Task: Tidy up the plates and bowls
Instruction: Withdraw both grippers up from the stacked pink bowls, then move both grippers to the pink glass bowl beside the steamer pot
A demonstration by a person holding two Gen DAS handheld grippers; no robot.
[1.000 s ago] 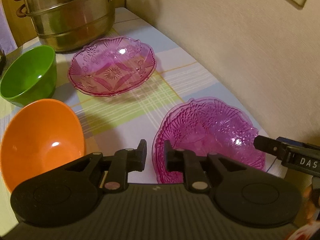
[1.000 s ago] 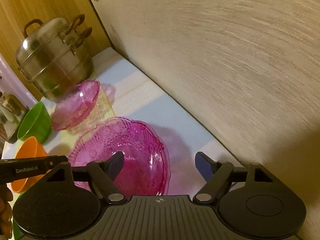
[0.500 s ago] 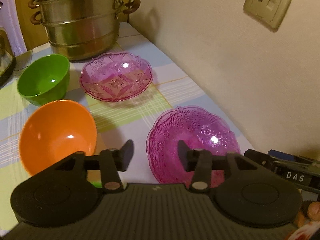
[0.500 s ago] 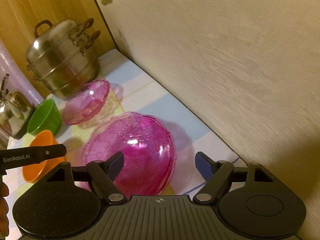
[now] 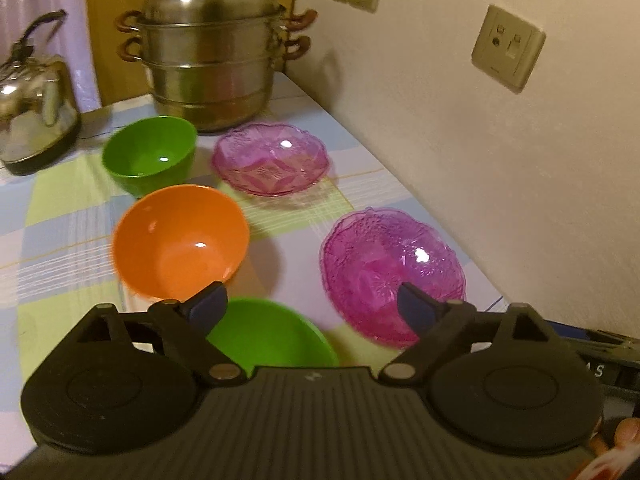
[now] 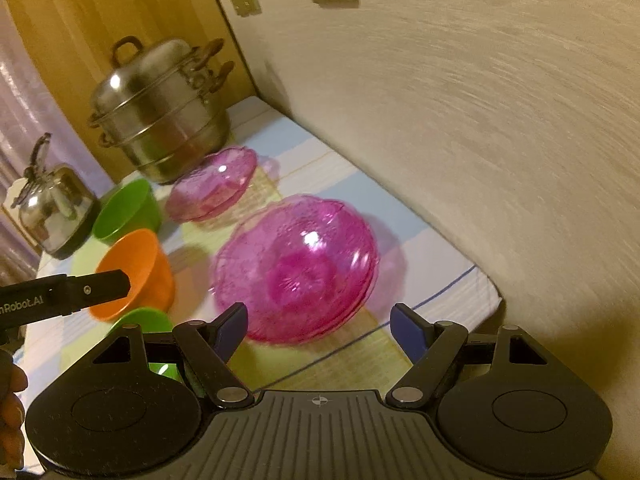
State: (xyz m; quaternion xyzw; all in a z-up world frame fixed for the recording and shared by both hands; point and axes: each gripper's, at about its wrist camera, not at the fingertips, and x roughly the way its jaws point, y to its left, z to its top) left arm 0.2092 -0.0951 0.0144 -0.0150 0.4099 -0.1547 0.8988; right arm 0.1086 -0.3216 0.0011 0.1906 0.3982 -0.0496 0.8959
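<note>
On the checked tablecloth lie a near pink glass plate [image 5: 394, 268] [image 6: 298, 270] and a far pink glass plate [image 5: 271, 158] [image 6: 212, 190]. An orange bowl [image 5: 180, 240] [image 6: 138, 272], a far green bowl [image 5: 150, 158] [image 6: 128, 210] and a near green bowl [image 5: 272, 334] [image 6: 140, 320] stand left of them. My left gripper [image 5: 310, 308] is open and empty, raised above the near green bowl. My right gripper [image 6: 320, 324] is open and empty, just short of the near pink plate.
A steel steamer pot [image 5: 212, 60] [image 6: 164, 118] stands at the back by the wall. A steel kettle [image 5: 34, 96] [image 6: 54, 208] sits at the back left. The wall with sockets [image 5: 508, 48] runs along the table's right edge.
My left gripper has opened from nearly shut to wide and pulled back and up, bringing the near green bowl and kettle into view. My right gripper also drew back, staying open.
</note>
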